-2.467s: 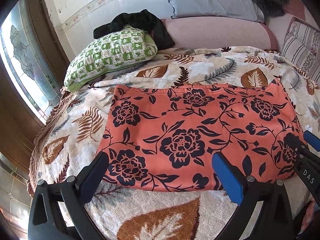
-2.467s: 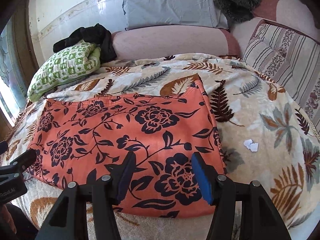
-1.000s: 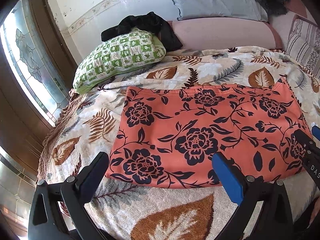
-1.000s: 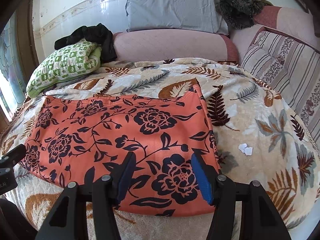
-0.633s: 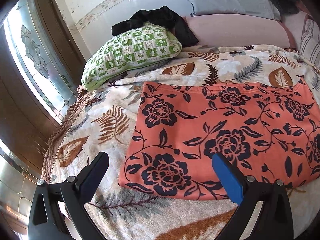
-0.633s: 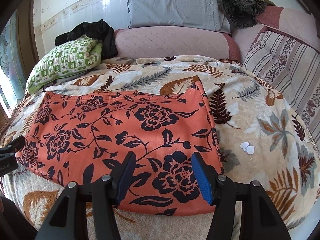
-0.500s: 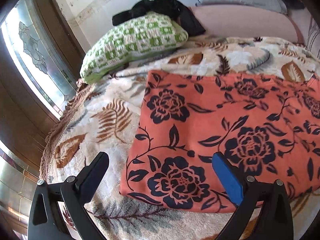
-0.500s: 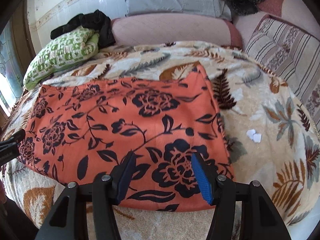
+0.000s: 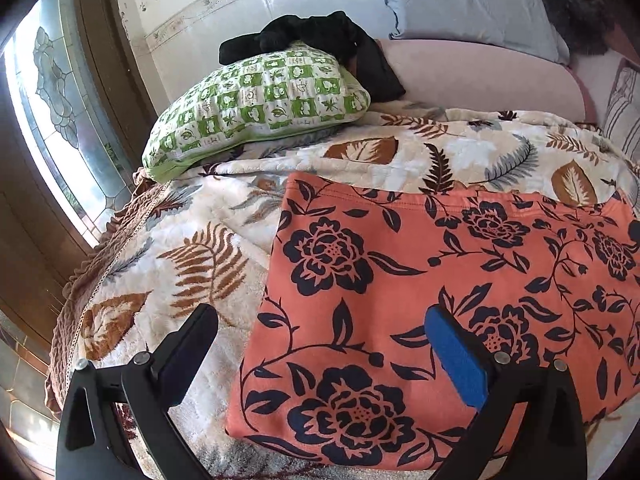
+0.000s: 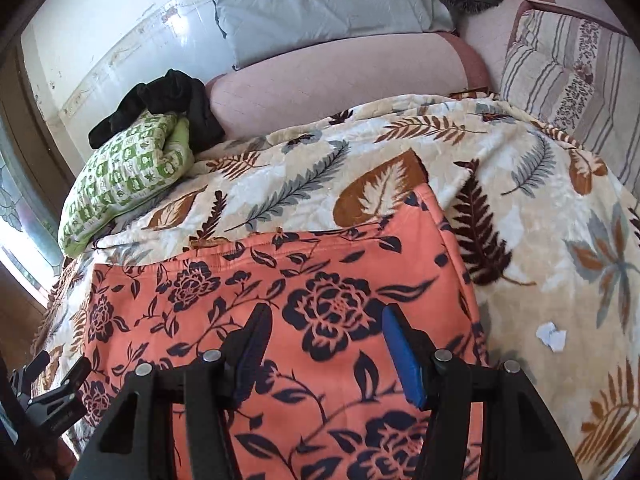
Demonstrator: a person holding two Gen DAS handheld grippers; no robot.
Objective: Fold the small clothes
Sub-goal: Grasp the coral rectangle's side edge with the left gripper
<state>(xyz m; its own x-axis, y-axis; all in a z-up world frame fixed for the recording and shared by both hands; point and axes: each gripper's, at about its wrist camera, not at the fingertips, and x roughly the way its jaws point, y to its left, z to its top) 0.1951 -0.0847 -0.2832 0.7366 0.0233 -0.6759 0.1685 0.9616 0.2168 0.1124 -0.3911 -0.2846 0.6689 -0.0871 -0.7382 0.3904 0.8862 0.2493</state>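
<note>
Orange cloth (image 9: 460, 280) with dark navy flowers is lying flat on my bed, spread over a fuzzy cream blanket (image 9: 192, 264) printed with brown and grey leaves. My left gripper (image 9: 320, 350) is wide open near the cloth's near left corner, one finger above the blanket and the blue-padded one above the fabric, holding nothing. My right gripper (image 10: 324, 346) is open too, both fingers above the cloth toward its right side, empty.

Around the room: a green checked pillow (image 9: 260, 100) sits at the far left of the bed with some black clothing (image 9: 320, 46) bunched on top and behind it. A long pink bolster (image 10: 340, 84) runs along the white wall, a grey pillow (image 10: 320, 4) leaning above it, and a striped cushion (image 10: 568, 68) on the right. There's a patterned glass window (image 9: 56, 100) in a dark wood frame on the left. A small white paper scrap (image 10: 551, 335) lies on the blanket just right of the cloth.
</note>
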